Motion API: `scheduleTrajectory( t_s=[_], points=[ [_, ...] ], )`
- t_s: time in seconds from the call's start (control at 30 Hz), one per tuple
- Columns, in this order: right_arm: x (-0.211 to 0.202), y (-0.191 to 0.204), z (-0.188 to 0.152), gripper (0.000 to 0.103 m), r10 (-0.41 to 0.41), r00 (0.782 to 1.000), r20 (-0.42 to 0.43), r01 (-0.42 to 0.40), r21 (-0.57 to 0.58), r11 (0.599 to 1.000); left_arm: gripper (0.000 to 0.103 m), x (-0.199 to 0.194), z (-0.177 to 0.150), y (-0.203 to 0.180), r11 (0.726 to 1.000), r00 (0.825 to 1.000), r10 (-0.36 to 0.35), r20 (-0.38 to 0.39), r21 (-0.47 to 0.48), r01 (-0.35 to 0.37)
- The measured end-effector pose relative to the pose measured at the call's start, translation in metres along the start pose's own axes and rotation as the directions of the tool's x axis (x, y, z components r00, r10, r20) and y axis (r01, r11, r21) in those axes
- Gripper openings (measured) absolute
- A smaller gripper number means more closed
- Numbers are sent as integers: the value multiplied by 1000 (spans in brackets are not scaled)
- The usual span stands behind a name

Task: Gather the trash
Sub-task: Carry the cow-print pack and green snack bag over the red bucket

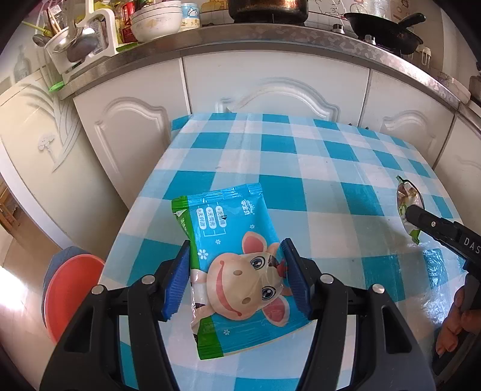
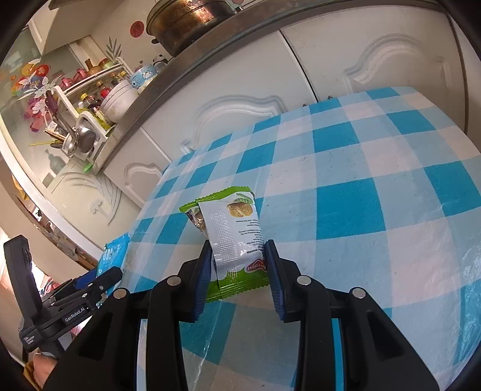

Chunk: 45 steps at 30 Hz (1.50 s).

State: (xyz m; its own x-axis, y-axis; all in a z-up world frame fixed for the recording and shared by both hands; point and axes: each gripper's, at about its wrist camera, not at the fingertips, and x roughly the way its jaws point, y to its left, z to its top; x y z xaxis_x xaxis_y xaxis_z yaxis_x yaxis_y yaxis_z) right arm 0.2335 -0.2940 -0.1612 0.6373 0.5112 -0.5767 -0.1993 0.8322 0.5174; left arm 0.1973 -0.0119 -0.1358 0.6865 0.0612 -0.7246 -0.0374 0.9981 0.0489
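Note:
My left gripper (image 1: 236, 243) is shut on a blue snack wrapper (image 1: 237, 240) with a cartoon cow, its blue pads pressing both long sides. The wrapper hangs over the left part of the blue-and-white checked table (image 1: 300, 168). A green-and-white snack wrapper (image 2: 234, 228) sits between the pads of my right gripper (image 2: 238, 243), which is shut on it, its far end low over the tablecloth (image 2: 360, 210). In the left wrist view, the right gripper (image 1: 413, 215) and its wrapper (image 1: 404, 195) show at the table's right edge. The right wrist view catches the left gripper (image 2: 99, 279) and the blue wrapper (image 2: 115, 252) at lower left.
A round red-topped container (image 1: 72, 294) stands on the floor left of the table. White cabinet doors (image 1: 270, 87) rise just behind the table, under a counter with bowls (image 1: 156, 21), a pot and a black pan (image 1: 384, 27). A hand (image 1: 457, 324) holds the right gripper's handle.

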Motion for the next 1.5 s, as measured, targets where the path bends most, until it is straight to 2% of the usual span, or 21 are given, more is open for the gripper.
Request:
scheduleTrajectory(
  t_s=[0.43, 0.77, 1.1, 1.27, 1.5],
  points=[
    [12, 43, -25, 36, 69, 996, -64, -72, -51, 996, 60, -27, -27, 60, 997, 997, 70, 33, -25, -70],
    [19, 80, -42, 36, 57, 993, -100, -69, -123, 990, 60, -38, -44, 106, 992, 994, 103, 34, -74, -100],
    [25, 113, -54, 36, 107, 981, -161, -126, -114, 985, 60, -47, -62, 155, 984, 995, 99, 29, -155, -94],
    [31, 137, -60, 36, 143, 969, -199, -167, -107, 980, 60, -53, -71, 185, 973, 993, 114, 24, -204, -107],
    [43, 185, -66, 36, 199, 947, -251, -238, -137, 962, 60, -57, -86, 241, 938, 985, 174, 7, -305, -163]
  ],
)
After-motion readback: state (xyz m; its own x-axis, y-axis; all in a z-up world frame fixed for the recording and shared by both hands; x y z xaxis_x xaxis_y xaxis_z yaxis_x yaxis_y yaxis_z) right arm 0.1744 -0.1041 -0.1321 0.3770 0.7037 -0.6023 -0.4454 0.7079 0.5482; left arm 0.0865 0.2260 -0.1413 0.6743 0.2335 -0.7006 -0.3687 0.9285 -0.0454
